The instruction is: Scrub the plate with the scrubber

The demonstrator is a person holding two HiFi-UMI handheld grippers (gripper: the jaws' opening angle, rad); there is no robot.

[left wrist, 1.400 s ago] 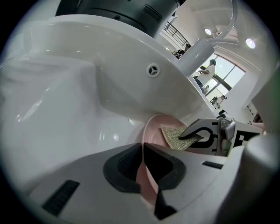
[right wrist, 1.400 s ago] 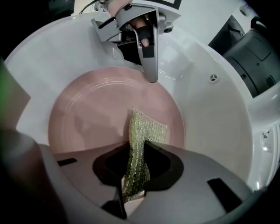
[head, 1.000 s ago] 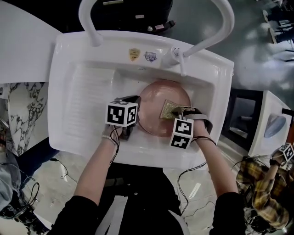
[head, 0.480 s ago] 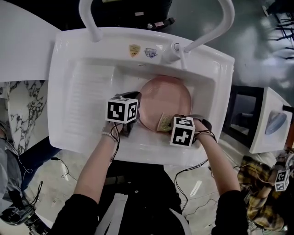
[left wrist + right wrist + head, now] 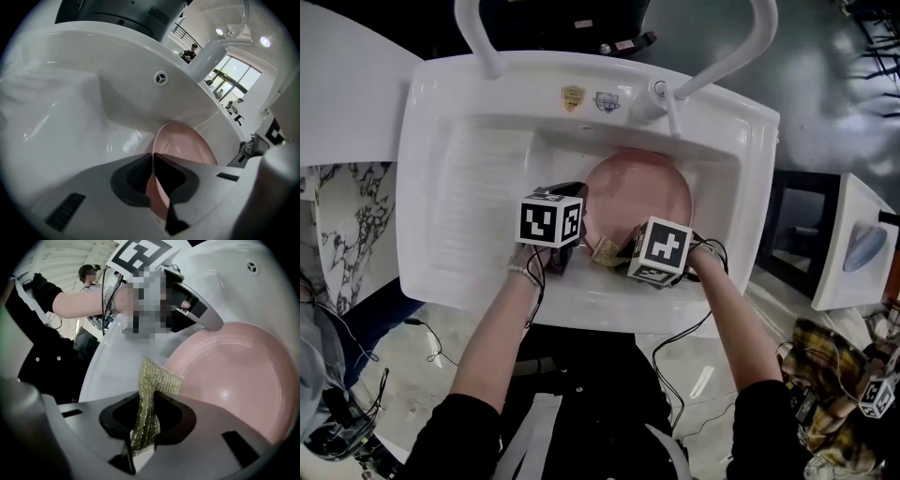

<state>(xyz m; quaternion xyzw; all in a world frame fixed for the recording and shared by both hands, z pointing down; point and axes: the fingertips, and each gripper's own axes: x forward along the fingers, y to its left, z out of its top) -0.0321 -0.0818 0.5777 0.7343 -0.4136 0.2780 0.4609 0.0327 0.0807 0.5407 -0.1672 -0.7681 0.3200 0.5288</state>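
A pink plate [image 5: 649, 190] leans in the white sink [image 5: 441, 178], tilted up on its left side. My left gripper [image 5: 578, 212] is shut on the plate's left rim; in the left gripper view the jaws [image 5: 152, 161] pinch the thin pink edge of the plate [image 5: 185, 145]. My right gripper [image 5: 619, 253] is shut on a gold mesh scrubber [image 5: 605, 250] at the plate's near-left edge. In the right gripper view the scrubber [image 5: 151, 390] stands up between the jaws [image 5: 143, 427], its top corner against the plate [image 5: 234, 376] near the rim.
A faucet [image 5: 664, 105] rises at the sink's back rim, over the plate. Two white curved pipes [image 5: 478, 42] arch above the basin. The drain board [image 5: 483, 202] fills the sink's left half. People stand beyond the sink on the right.
The right gripper has slid the scrubber from the plate's middle toward its near-left edge and rolled over. The left gripper and the plate have stayed put.
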